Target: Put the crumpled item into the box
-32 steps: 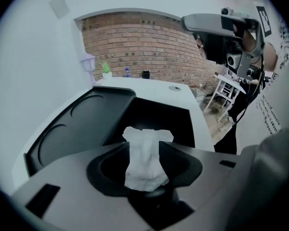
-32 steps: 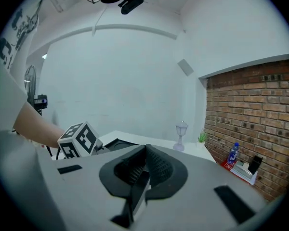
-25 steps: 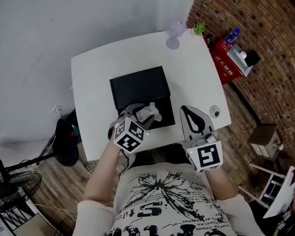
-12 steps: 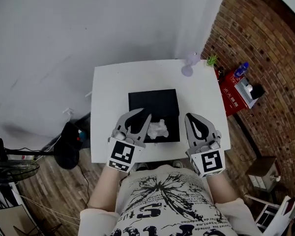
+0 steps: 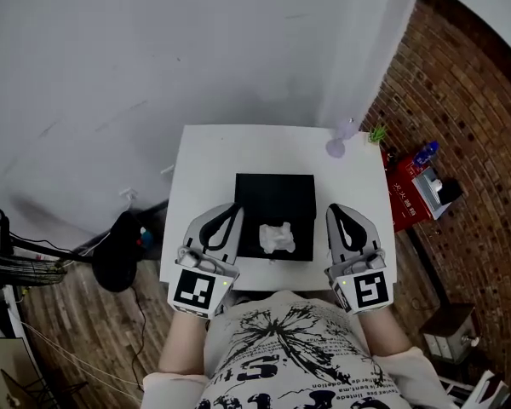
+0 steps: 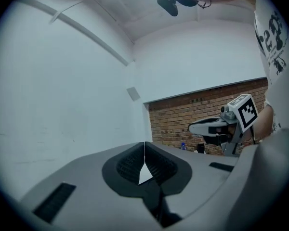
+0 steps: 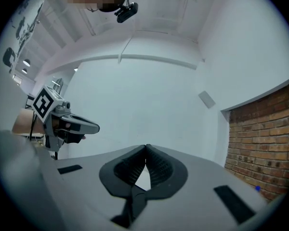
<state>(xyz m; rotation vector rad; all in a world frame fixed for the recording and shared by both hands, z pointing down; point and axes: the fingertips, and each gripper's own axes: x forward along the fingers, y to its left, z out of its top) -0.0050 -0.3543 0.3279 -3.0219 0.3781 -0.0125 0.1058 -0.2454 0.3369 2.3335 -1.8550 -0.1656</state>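
Since a second ago the left gripper [image 5: 232,210] has been pulled back off the black rectangular box [image 5: 275,194] and its jaws brought together, with nothing held between them. The crumpled white paper-like wad [image 5: 278,237] is left lying inside the box, near its front edge, on the white table [image 5: 204,160]. The right gripper [image 5: 335,210] is held just beside the box's right side, its jaws also together and empty. The wad is placed between the two grippers, about midway — right of the left one, left of the right one; no clear long axis is seen. The task is judged done — only a retreat seems left.
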